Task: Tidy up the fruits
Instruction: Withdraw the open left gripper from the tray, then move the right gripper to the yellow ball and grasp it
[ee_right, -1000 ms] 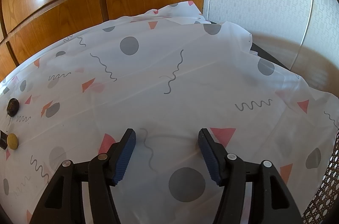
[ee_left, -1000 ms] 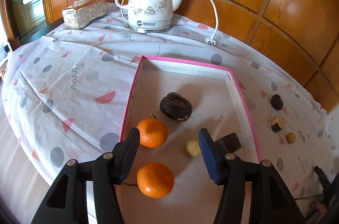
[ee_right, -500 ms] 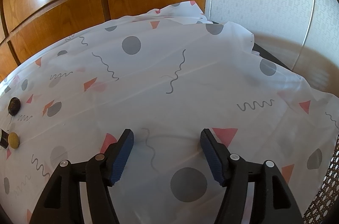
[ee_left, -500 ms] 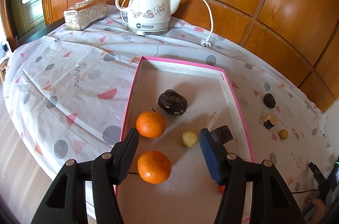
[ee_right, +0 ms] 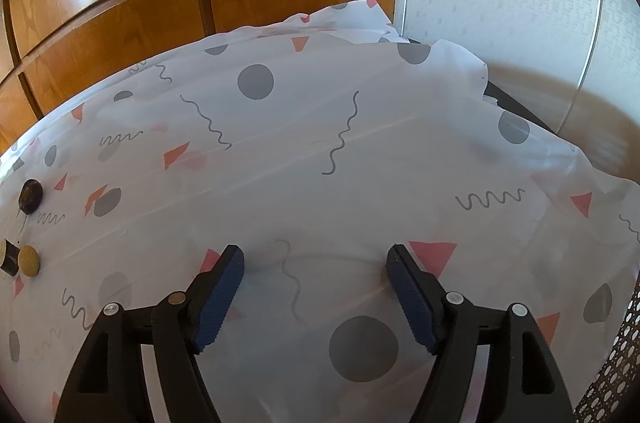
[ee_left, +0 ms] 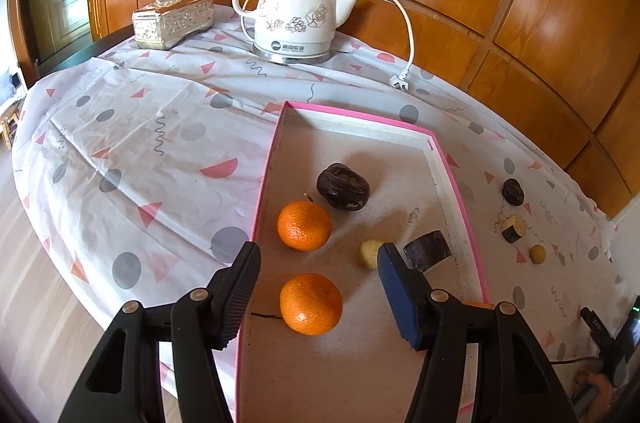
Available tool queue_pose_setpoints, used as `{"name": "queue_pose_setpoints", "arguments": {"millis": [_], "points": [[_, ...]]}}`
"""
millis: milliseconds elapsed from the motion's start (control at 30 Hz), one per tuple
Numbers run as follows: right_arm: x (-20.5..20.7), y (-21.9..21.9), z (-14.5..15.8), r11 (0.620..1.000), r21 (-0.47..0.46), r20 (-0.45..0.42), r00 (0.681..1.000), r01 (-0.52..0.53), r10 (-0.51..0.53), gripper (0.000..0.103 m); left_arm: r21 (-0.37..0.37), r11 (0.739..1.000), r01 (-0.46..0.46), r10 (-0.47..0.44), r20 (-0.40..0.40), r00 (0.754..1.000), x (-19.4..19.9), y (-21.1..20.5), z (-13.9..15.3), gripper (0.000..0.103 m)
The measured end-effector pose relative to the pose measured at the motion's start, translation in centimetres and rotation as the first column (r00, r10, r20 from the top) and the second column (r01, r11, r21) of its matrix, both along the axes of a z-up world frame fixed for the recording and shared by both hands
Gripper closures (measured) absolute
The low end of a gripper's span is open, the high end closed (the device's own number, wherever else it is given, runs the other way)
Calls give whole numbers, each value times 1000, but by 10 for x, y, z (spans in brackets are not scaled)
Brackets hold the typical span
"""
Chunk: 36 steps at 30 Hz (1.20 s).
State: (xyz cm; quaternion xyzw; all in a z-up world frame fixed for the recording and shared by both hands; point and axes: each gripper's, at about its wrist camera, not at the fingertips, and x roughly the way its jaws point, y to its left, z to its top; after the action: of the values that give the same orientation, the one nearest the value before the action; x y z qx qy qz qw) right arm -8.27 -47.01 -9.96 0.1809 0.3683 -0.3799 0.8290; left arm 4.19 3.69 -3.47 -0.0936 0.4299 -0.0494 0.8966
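Observation:
A pink-rimmed tray (ee_left: 267,179) holds two oranges (ee_left: 304,225) (ee_left: 311,303), a dark wrinkled fruit (ee_left: 343,186), a small yellow piece (ee_left: 369,253) and a dark cut chunk (ee_left: 427,250). My left gripper (ee_left: 318,281) hovers open above the tray's near end, nothing between its fingers. On the cloth to the tray's right lie a dark fruit (ee_left: 513,191), a cut piece (ee_left: 512,228) and a small yellow fruit (ee_left: 538,253). The same three show at the left edge of the right wrist view: dark fruit (ee_right: 31,195), cut piece (ee_right: 7,257), yellow fruit (ee_right: 28,260). My right gripper (ee_right: 314,265) is over bare cloth, its jaws opening and empty.
A white kettle (ee_left: 297,18) with its cord and plug (ee_left: 400,82) and a tissue box (ee_left: 173,20) stand at the table's back. Wood panelling rises behind the table. The patterned cloth (ee_right: 360,151) drapes over the table's edges. Dark gear (ee_left: 612,339) lies at the far right.
The left gripper has pulled back and risen a little, so the tray and fruits look further off. The right gripper's jaws have spread wider; it has stayed in place.

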Motion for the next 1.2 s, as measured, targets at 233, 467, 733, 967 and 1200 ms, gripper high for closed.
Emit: {"name": "queue_pose_setpoints", "arguments": {"millis": [233, 467, 733, 967, 1200], "points": [[1, 0, 0, 1000, 2, -7, 1000, -8, 8, 24, -12, 999, -32, 32, -6, 999, -2, 14, -3, 39], [4, 1, 2, 1000, -2, -34, 999, -12, 12, 25, -20, 998, -59, 58, -18, 998, -5, 27, -7, 39], [30, 30, 15, 984, 66, -7, 986, -166, 167, 37, -27, 997, -67, 66, -26, 997, -5, 32, -10, 39], [80, 92, 28, 886, 103, 30, 891, -453, 452, 49, -30, 997, -74, 73, -31, 997, -6, 36, -11, 38], [122, 142, 32, 791, 91, 7, 795, -605, 607, 51, -33, 997, -75, 74, -33, 997, -7, 38, -11, 37]]}}
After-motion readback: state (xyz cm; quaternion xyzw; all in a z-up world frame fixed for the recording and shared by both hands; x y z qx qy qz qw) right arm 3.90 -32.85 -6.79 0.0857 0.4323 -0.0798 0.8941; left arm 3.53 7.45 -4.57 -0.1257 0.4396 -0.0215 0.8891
